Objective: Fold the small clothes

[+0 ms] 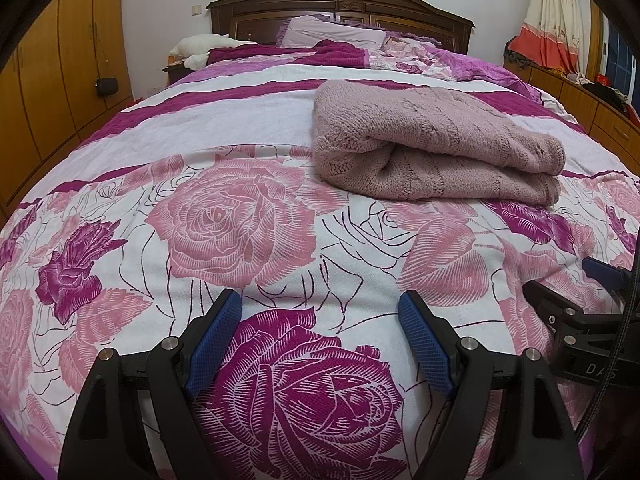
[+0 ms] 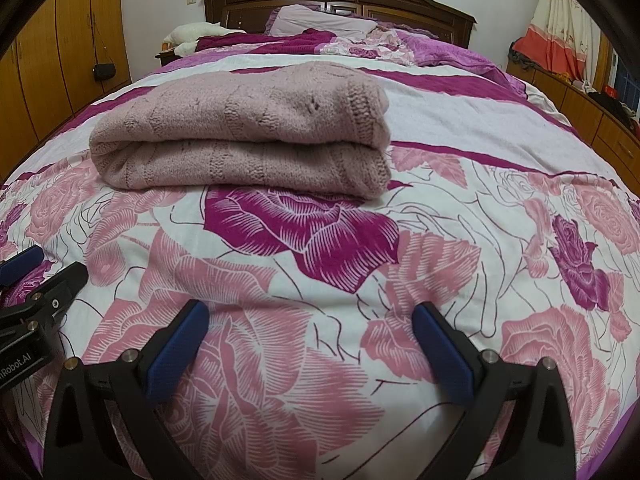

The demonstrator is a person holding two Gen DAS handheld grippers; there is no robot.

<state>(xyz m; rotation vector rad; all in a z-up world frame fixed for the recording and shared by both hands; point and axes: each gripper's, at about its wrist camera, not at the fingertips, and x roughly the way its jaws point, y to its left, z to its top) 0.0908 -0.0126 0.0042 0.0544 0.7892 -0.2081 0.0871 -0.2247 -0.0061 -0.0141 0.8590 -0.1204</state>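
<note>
A dusty-pink knitted sweater (image 1: pixel 432 140) lies folded into a thick bundle on the rose-patterned bedspread (image 1: pixel 248 216). In the right wrist view the sweater (image 2: pixel 240 140) sits ahead and to the left, its ribbed hem at the right end. My left gripper (image 1: pixel 320 300) hovers over the near part of the bed, open, with only the bedspread between its blue pads. My right gripper (image 2: pixel 310 312) is likewise open and empty, well short of the sweater. Each gripper shows at the edge of the other's view: right gripper (image 1: pixel 576 284), left gripper (image 2: pixel 44 268).
A dark wooden headboard (image 1: pixel 340 4) with pillows (image 1: pixel 332 32) and a bunched purple quilt (image 1: pixel 460 60) fills the far end. Orange wardrobes (image 1: pixel 52 72) line the left wall. A low cabinet (image 1: pixel 592 100) with clutter and a curtain (image 1: pixel 552 20) stand at the right.
</note>
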